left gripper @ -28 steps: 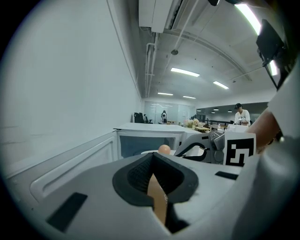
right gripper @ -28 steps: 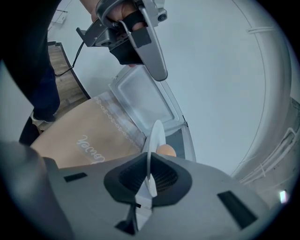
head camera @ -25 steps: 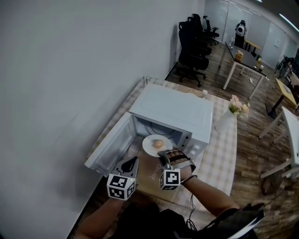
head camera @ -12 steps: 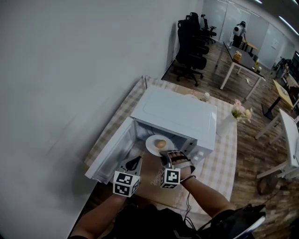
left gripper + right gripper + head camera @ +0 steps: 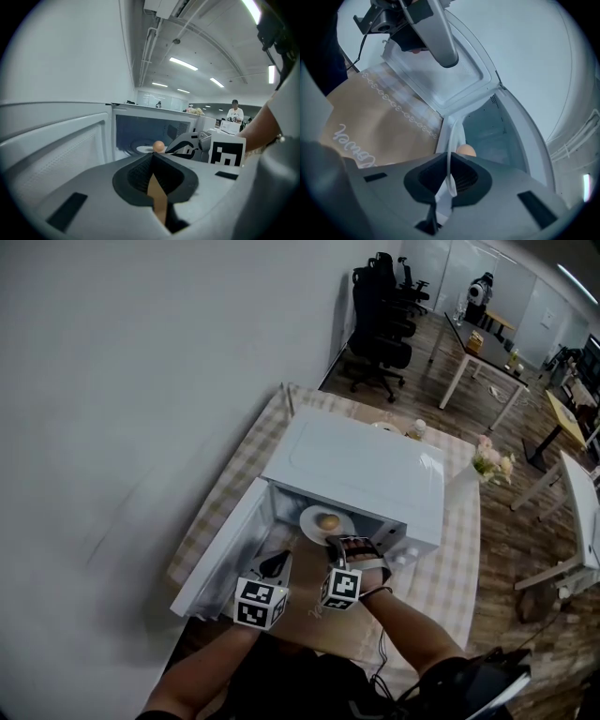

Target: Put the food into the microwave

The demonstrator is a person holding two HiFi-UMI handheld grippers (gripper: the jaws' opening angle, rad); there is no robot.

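Observation:
A white microwave point(image 5: 361, 465) stands on the table with its door point(image 5: 223, 549) swung open to the left. My right gripper point(image 5: 339, 546) is shut on the near rim of a white plate point(image 5: 312, 523) that carries a round tan piece of food point(image 5: 327, 520). The plate hangs at the mouth of the cavity. In the right gripper view the plate point(image 5: 453, 133) shows edge-on between the jaws, with the food point(image 5: 466, 150) just beyond. My left gripper point(image 5: 276, 564) is shut and empty, by the open door. The left gripper view shows the food point(image 5: 158, 146) and the right gripper point(image 5: 185, 143) ahead.
A brown mat point(image 5: 302, 613) lies on the checked tablecloth point(image 5: 452, 559) in front of the microwave. A white vase of flowers point(image 5: 491, 465) stands to its right, a small bottle point(image 5: 416, 428) behind it. Office chairs point(image 5: 380, 296) and desks fill the far room.
Both grippers have moved forward and down toward the microwave. The plate with the food has gone from in front of the opening to its mouth.

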